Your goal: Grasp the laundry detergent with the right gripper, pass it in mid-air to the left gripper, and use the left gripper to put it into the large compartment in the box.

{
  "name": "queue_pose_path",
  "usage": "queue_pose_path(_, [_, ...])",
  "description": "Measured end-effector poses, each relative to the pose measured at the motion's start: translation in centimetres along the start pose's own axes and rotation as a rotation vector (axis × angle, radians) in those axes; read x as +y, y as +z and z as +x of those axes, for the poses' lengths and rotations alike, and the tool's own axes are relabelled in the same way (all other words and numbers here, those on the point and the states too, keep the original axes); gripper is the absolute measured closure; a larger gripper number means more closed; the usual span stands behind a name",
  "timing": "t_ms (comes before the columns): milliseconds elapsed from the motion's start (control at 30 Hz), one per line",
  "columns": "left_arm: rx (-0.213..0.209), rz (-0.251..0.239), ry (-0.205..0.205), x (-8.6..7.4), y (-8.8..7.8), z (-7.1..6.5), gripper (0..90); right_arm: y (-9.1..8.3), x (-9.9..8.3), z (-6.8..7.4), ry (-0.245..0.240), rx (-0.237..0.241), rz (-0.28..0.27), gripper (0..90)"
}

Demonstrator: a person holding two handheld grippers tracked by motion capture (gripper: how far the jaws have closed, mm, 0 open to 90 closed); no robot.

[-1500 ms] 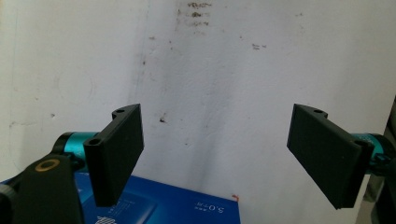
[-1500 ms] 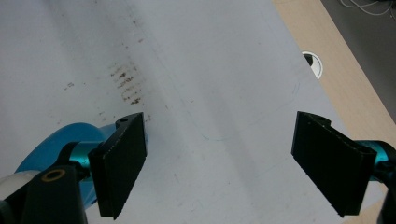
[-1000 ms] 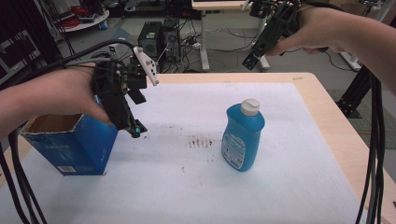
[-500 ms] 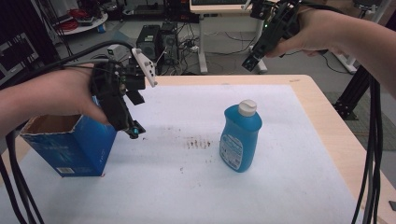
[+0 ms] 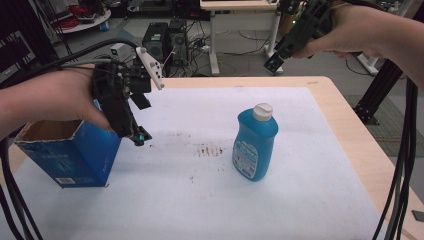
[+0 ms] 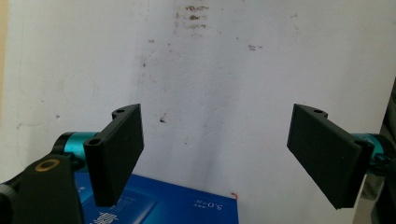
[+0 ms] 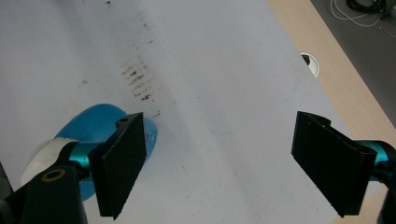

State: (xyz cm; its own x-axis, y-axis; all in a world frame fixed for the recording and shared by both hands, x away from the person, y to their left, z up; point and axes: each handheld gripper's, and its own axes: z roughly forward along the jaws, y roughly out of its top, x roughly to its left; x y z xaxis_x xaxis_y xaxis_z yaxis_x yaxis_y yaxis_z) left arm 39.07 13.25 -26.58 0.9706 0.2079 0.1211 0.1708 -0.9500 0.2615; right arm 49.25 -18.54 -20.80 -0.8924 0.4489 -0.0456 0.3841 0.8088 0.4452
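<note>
both gripper [image 5: 137,135] and gripper [image 5: 272,62] spread empty, bottle [image 5: 255,142] standing clear mid-table.

Light was even and fairly bright, probably from overhead. The bottle [image 5: 255,142] and box [image 5: 70,155] threw only faint, soft shadows on the white mat [image 5: 300,200]. The high view was slightly soft, its back dim. Both gripper views were grainy, without glare.

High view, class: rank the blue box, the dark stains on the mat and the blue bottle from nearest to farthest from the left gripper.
1. Blue box: just below and left of the left gripper.
2. Dark stains: mid-mat, to its right.
3. Blue bottle: farther right, beyond the stains.
</note>
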Motion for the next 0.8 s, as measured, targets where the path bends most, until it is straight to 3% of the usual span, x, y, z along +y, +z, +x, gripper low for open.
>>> queue_pose_path(233, [0.0,0.0,0.001,-0.1,0.0,0.0,18.7,-1.5,-2.0,0.9,0.022,-0.013,-0.048,17.5])
queue_pose_path(467, [0.002,-0.006,-0.003,-0.2,-0.1,0.2,18.8,-2.9,-4.4,2.7,0.028,-0.022,-0.094,17.4])
queue_pose_path(733, [0.0,-0.005,0.007,-0.1,-0.1,0.2,18.8,-3.4,-6.0,3.9,0.035,-0.025,-0.114,17.4])
queue_pose_path(800, [0.001,-0.013,0.007,-0.2,-0.1,0.2,18.5,-3.6,-7.4,4.9,0.047,-0.04,-0.143,17.4])
